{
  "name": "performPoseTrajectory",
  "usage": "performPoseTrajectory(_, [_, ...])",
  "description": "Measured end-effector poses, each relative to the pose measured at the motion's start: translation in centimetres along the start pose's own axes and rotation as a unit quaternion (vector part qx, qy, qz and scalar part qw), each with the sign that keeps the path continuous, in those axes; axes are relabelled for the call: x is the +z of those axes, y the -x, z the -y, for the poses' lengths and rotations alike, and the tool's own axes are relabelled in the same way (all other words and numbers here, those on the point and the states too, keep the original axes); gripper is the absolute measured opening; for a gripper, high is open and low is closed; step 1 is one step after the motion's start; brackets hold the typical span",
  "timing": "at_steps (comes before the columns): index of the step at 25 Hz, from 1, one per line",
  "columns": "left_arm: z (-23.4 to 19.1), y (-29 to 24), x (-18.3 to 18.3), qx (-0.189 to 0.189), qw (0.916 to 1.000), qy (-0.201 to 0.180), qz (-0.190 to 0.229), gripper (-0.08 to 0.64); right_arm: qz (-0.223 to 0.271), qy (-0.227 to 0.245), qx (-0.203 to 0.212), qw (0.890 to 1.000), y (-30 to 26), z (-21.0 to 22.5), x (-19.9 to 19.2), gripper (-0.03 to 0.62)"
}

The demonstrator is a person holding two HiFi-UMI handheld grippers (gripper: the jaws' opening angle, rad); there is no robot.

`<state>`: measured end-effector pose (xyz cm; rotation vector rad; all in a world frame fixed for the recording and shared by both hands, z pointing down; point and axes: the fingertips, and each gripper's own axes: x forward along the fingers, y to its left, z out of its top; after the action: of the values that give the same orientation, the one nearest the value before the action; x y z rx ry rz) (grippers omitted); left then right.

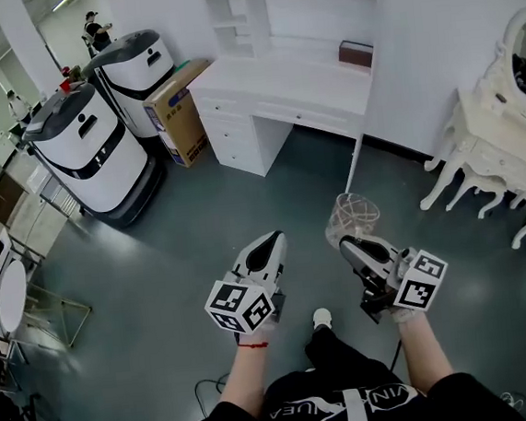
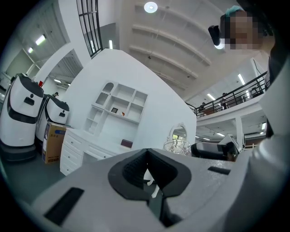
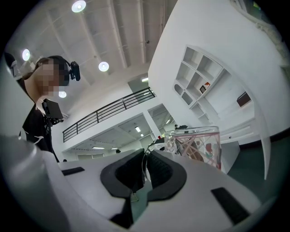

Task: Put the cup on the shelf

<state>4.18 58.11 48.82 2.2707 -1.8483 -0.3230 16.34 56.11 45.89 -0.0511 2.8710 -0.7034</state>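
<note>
Cup of clear glass with a pink criss-cross pattern (image 1: 351,215) hangs in the air over the dark grey-green floor (image 1: 160,289). It is carried by the right gripper (image 1: 348,243), whose dark padded jaws are pinched onto its thin handle; the right gripper view shows the handle caught between them and the cup body just past the tips. The left gripper (image 1: 270,242) is beside it, jaws pressed together with nothing between them. The person stands well apart from the white desk with drawers (image 1: 279,88) and the white open-compartment shelf unit (image 1: 237,22) on top of it. A small dark brown box (image 1: 355,54) lies on the desk top. Two white and black wheeled machines (image 1: 90,143) and a brown cardboard box (image 1: 175,112) stand left of the desk, a white carved dressing table (image 1: 493,150) to its right
</note>
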Motion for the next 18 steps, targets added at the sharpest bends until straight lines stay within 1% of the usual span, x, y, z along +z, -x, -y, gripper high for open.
performPoseTrajectory(2, [-1.3, -2.0, 0.5, 0.005, 1.0, -0.004, -0.002, 0.006, 0.0, 0.005, 0.003, 1.0, -1.1, 2.0, 1.1, 0.018])
performPoseTrajectory(7, [-3.6, -7.4, 1.0, 0.005, 0.9999, -0.008, -0.012, 0.006, -0.005, 0.016, -0.004, 1.0, -3.4, 6.9, 3.2, 0.018])
performPoseTrajectory(14, [-5.8, -15.5, 1.3, -0.007, 0.9998, -0.003, -0.021, 0.006, -0.009, 0.014, -0.013, 1.0, -5.2, 13.7, 6.2, 0.018])
performPoseTrajectory(18, [-7.1, -19.7, 1.8, -0.012, 0.9997, -0.006, -0.02, 0.006, -0.01, 0.015, -0.014, 1.0, -6.3, 17.4, 7.9, 0.018])
